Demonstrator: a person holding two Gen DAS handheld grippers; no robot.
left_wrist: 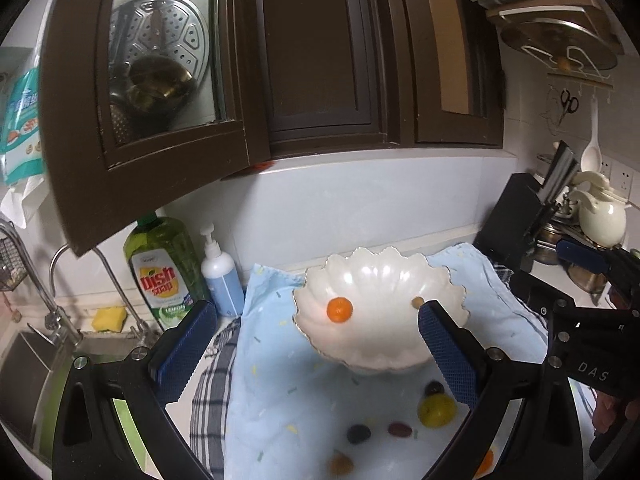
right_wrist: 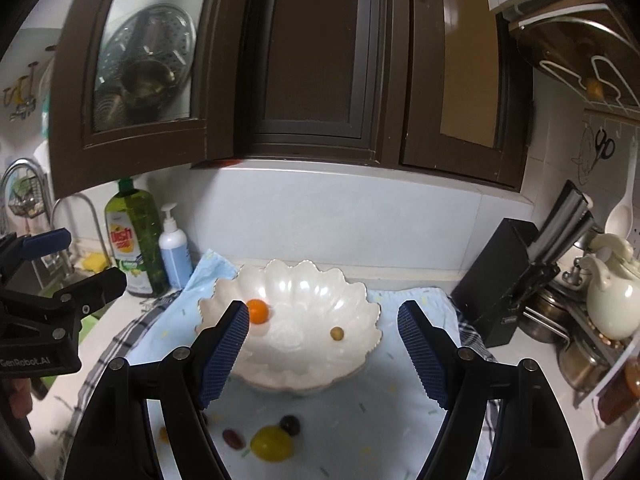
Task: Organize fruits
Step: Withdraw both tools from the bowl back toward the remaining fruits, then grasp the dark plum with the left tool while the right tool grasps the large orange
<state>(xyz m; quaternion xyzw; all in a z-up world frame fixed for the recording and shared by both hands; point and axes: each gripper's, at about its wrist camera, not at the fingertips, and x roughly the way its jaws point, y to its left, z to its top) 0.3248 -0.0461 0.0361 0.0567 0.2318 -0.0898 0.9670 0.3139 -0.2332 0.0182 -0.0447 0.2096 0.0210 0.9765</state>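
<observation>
Orange fruit (right_wrist: pixel 163 434) mostly hidden behind right gripper (right_wrist: pixel 322 350)

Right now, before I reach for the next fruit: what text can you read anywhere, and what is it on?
"dish soap": label of the green bottle.
"LEMON": lower on that label; the finer print is too small.
"DAS": right gripper's body.
"GenRobot.AI": left gripper's body.
Teal packet: print too blurred.
Pump bottle: nothing legible.

One white scalloped ceramic bowl (right_wrist: pixel 288 320) holds two fruits: one orange tangerine (right_wrist: pixel 258 311) and one small olive-green grape (right_wrist: pixel 337 333). Near it, one pale blue cloth (right_wrist: pixel 360 420) carries one yellow round fruit (right_wrist: pixel 272 443) and two dark grapes (right_wrist: pixel 290 425).
</observation>
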